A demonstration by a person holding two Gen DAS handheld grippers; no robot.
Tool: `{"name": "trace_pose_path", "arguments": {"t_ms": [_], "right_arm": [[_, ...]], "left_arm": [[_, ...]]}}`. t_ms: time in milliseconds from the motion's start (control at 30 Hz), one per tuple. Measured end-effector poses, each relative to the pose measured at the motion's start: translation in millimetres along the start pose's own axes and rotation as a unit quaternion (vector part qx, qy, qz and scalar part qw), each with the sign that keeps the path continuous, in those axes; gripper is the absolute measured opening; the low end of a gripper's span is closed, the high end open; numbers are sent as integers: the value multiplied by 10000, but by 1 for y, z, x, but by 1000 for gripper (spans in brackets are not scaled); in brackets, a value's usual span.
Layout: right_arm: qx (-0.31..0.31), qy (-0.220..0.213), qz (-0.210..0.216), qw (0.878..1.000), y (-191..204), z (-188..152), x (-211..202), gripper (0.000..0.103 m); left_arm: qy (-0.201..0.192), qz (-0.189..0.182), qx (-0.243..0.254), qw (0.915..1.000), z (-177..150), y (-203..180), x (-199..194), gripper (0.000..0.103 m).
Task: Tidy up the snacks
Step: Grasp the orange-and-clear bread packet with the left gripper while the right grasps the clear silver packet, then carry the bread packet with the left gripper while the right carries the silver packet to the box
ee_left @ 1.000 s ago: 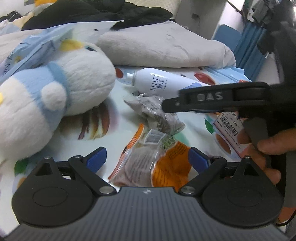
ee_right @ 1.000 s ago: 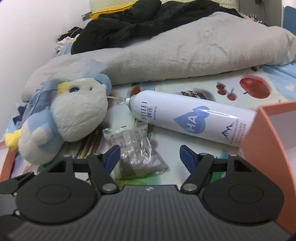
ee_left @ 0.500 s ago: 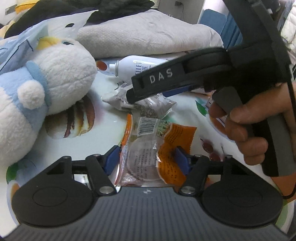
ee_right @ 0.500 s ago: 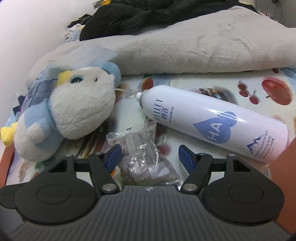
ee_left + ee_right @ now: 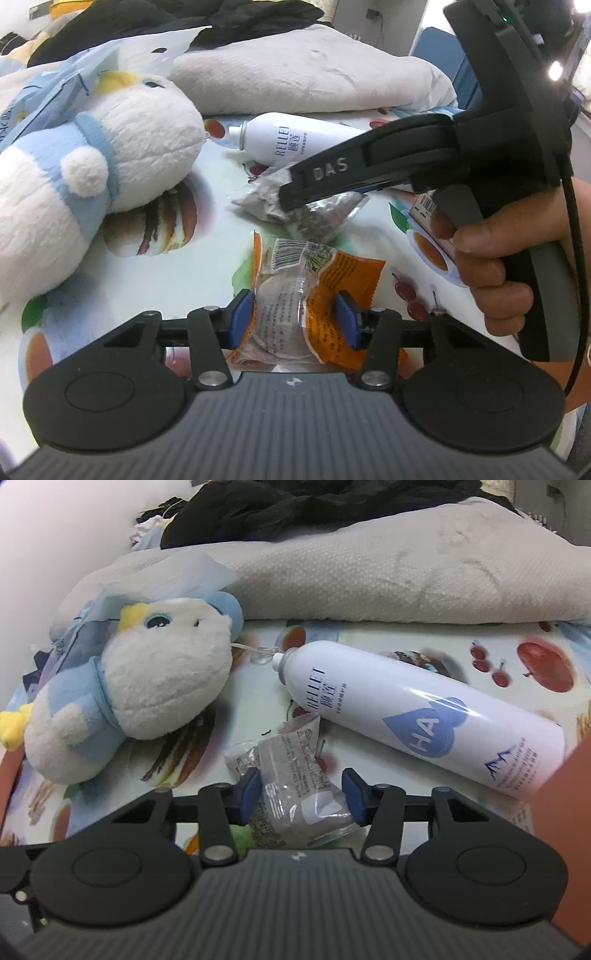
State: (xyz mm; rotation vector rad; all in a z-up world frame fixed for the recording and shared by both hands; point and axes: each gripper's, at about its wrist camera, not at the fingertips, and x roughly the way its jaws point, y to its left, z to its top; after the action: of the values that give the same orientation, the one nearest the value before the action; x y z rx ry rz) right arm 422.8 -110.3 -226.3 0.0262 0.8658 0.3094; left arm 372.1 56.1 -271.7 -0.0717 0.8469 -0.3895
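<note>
Both grippers closing on snack packets on the fruit-print cloth; neither packet lifted.

Left wrist view: the left gripper [image 5: 295,319] has just been closing, and its blue pads now sit against the two sides of the orange packet [image 5: 314,295], which lies flat on the cloth [image 5: 221,236]. The packet's long axis runs away from the tool, barcode end farthest, so the jaws straddle its narrow width. The right gripper [image 5: 291,192] reaches in from the right, its tip over the grey packet [image 5: 317,218] just beyond.

Right wrist view: the right gripper's jaws have likewise just been closing. The grey packet [image 5: 295,775] lies lengthwise between the pads, which touch its crinkled edges. Firm grip cannot be confirmed. A spray can [image 5: 417,720] lies just beside, a plush toy [image 5: 136,694] to the left.
</note>
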Motion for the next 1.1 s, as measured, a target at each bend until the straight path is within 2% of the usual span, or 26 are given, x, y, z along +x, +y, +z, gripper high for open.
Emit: {"name": "trace_pose_path", "arguments": {"t_ms": [400,633,800,900,1000,1100], "right_arm": [[-180,-30,-136,9997,7,-24,-36,48],[-133,-8,-195,9997,7,-57,-68,48],[-3,19,-80,10000,8,-80,-95,48],[499,31,200,9985,1,-86,-112,48],[488,-51,84,9988,4,-91,-130,48],[528,-64,212,9984,7,-99,-149,48]], "left_arm": [[-23,300,-393,9988,-24,-1,-37,53],[-103,567,-671,9961,-40,-4,-71,52],[-163,713,-848,9937,-51,-11,-95,52],[-237,850,-983,9912,-55,-16,-111,52],[-371,999,-1201,9870,-57,-17,-135,52],[-442,1052,-1317,9847,-62,-22,-154,52]]}}
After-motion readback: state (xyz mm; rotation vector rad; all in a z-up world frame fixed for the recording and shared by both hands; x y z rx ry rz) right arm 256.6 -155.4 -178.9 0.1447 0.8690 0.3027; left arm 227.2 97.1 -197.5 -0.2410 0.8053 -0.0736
